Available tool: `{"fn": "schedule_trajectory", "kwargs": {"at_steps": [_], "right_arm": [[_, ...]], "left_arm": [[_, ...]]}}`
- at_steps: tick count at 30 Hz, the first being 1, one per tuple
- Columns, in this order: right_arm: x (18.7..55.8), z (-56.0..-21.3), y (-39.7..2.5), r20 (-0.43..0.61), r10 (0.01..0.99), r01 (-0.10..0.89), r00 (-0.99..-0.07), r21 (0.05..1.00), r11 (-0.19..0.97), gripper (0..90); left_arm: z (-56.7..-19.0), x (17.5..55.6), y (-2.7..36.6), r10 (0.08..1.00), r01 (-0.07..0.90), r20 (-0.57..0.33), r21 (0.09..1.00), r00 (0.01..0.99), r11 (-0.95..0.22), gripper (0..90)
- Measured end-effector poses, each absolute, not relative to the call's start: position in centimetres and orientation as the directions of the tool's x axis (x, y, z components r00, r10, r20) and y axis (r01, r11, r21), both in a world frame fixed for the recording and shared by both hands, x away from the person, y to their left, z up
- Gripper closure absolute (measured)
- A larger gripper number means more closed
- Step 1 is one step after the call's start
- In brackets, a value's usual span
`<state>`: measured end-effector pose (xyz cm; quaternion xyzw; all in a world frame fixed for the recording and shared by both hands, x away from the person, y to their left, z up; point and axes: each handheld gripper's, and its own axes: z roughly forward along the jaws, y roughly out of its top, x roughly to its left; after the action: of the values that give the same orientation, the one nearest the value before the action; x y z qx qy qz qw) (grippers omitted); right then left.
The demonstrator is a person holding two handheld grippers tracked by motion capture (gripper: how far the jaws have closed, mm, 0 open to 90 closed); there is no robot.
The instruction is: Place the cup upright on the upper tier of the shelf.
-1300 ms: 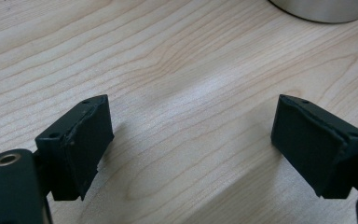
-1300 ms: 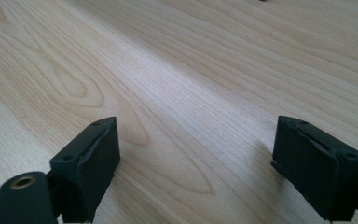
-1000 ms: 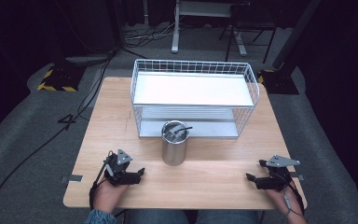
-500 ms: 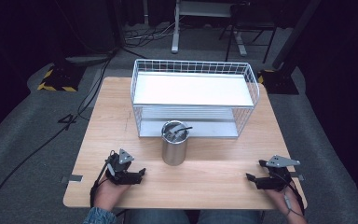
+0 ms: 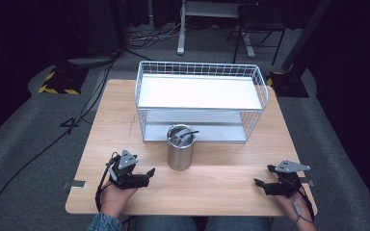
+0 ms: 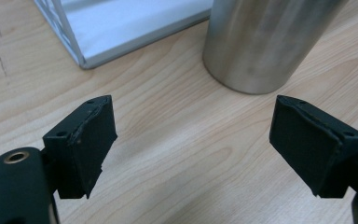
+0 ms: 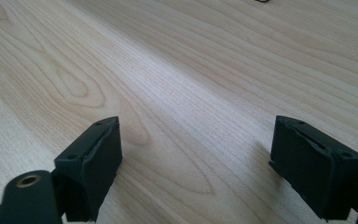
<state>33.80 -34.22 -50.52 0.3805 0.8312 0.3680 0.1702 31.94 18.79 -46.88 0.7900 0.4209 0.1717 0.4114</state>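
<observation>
Two tools were held low over the wooden table (image 5: 231,178), one in each hand. The steel canister (image 5: 180,147) was taken as the landmark; it stood upright near the middle of the table, with dark utensils seen in its open top. The white wire basket (image 5: 200,100) was positioned directly behind the canister, its front edge just beside it. The left tool (image 5: 147,174) was located to the left of the canister and slightly nearer the person, its jaws spread wide and nothing held between them. The right tool (image 5: 264,176) was located well to the right of the canister, its jaws likewise spread wide over bare wood, with nothing gripped.
</observation>
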Motion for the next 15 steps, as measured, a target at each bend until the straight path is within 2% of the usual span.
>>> {"fn": "schedule_trajectory", "kwargs": {"at_steps": [7,15], "right_arm": [[33.8,-50.5,-34.2,-0.004,0.757,0.506,-0.653,0.741,0.441,17.0],[33.8,-50.5,-34.2,-0.002,0.757,0.507,-0.653,0.741,0.439,17.0]], "left_arm": [[-45.7,31.4,18.4,0.776,0.439,-0.073,0.856,0.626,-0.274,15.5],[-45.1,31.3,18.1,0.755,0.403,-0.106,0.888,0.647,-0.22,15.5]]}}
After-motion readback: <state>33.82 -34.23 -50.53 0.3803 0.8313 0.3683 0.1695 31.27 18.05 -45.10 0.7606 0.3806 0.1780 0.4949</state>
